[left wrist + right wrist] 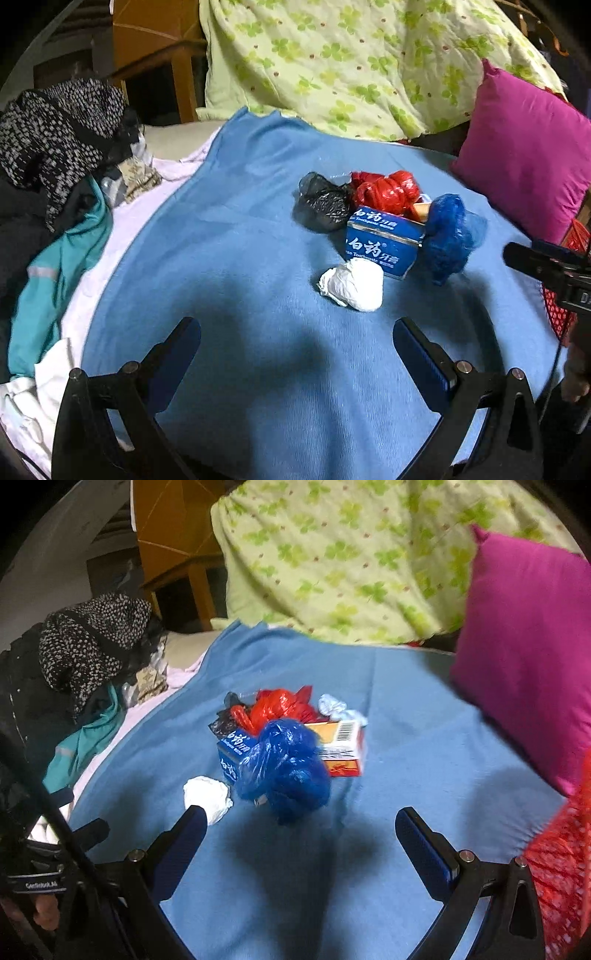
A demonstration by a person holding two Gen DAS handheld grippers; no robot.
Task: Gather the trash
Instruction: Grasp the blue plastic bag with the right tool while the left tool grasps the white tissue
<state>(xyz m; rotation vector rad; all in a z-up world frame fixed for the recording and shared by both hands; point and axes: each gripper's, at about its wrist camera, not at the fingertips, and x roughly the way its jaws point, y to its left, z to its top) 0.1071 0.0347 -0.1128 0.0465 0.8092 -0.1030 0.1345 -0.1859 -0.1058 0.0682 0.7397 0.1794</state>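
Note:
A heap of trash lies on a blue blanket (236,258): a crumpled white paper wad (352,283), a blue toothpaste box (382,240), a black bag (325,203), a red bag (386,192) and a blue bag (448,236). My left gripper (295,332) is open, hovering short of the white wad. In the right wrist view the blue bag (286,766) lies nearest, with the white wad (207,797), toothpaste box (232,751), a red and white carton (341,749), the red bag (279,707) and pale paper (338,707) around it. My right gripper (301,818) is open in front of it.
A magenta pillow (524,155) leans at the right and a green clover quilt (351,62) is heaped behind. Clothes (59,140) pile up at the left edge. A red mesh thing (561,853) hangs by my right gripper. A wooden cabinet (159,48) stands behind.

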